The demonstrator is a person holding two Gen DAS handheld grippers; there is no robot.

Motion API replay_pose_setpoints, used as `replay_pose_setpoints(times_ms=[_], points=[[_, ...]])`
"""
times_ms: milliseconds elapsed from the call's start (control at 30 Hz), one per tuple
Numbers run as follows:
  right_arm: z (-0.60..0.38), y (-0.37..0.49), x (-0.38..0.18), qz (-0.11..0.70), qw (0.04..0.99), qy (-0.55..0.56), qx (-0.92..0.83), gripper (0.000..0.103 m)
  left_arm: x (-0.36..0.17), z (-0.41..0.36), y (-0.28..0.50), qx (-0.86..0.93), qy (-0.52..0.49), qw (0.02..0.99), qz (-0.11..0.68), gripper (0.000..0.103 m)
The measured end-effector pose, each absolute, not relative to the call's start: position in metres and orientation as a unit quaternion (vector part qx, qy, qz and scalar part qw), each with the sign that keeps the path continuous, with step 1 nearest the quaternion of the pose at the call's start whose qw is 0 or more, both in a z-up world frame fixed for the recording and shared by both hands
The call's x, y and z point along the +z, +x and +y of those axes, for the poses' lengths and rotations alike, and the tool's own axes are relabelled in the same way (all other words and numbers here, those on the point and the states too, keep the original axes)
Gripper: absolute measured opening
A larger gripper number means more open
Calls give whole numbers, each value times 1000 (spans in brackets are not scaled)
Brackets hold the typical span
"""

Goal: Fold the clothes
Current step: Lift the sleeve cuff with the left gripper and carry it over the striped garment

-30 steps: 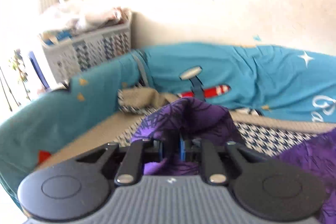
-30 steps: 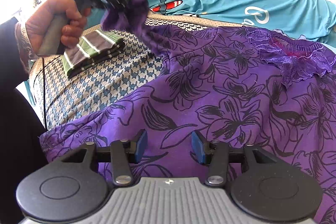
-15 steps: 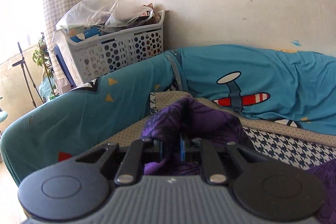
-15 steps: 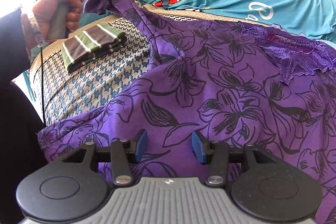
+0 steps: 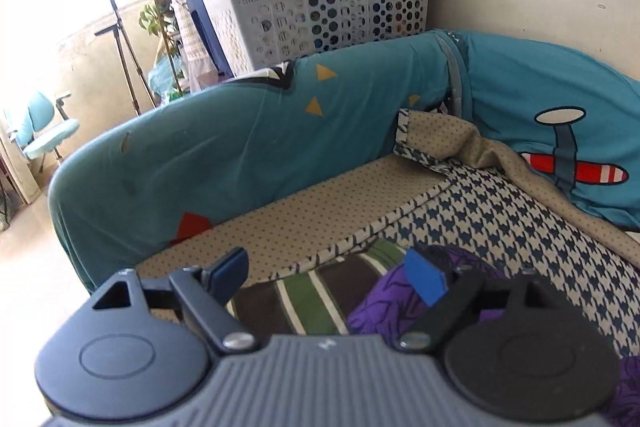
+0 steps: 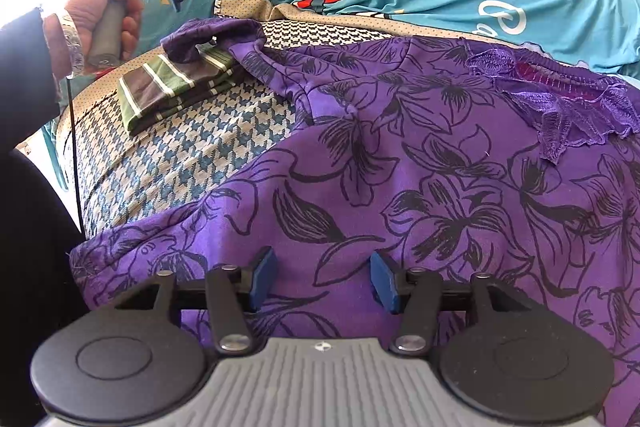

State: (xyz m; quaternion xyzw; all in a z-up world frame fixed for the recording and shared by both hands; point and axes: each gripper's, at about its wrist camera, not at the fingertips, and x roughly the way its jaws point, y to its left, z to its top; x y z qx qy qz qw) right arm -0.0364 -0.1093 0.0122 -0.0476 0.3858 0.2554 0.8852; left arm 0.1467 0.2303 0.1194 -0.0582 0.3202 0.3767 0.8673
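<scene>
Left wrist view gives us the room: a laundry basket [image 5: 332,7] against the wall, a chair [image 5: 44,135] far left, the teal-covered sofa [image 5: 224,155] with a houndstooth throw [image 5: 500,227]. Our left hand-held gripper [image 5: 328,277] is opening, empty, above the striped folded garment [image 5: 316,291]. Only the right wrist view shows the purple floral top [image 6: 400,167] spread wide, the right hand-held gripper [image 6: 322,277] opening, gripping nothing.

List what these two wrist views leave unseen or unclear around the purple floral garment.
- Purple floral garment: its right side runs off the right wrist view's edge, and its near hem is hidden behind the right tongs, whose jaws are opening above the cloth.
- Folded striped garment: partly under the purple sleeve there; in the left wrist view the opening left tongs hide its near part.
- Laundry basket: contents veiled by a plastic bag.
</scene>
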Motion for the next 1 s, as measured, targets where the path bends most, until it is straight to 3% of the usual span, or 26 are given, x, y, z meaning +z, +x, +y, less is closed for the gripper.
replay_pose_setpoints(times_ms=[267,533,1000], points=[[-108,-38,11,383,886,-54,257,54,121,231,143,331,-94,879,330,85],[-105,-39,9,381,885,-62,259,56,112,261,127,219,-227,864,392,85],[-101,-39,8,380,885,-66,260,63,101,272,130,149,-308,857,386,83]])
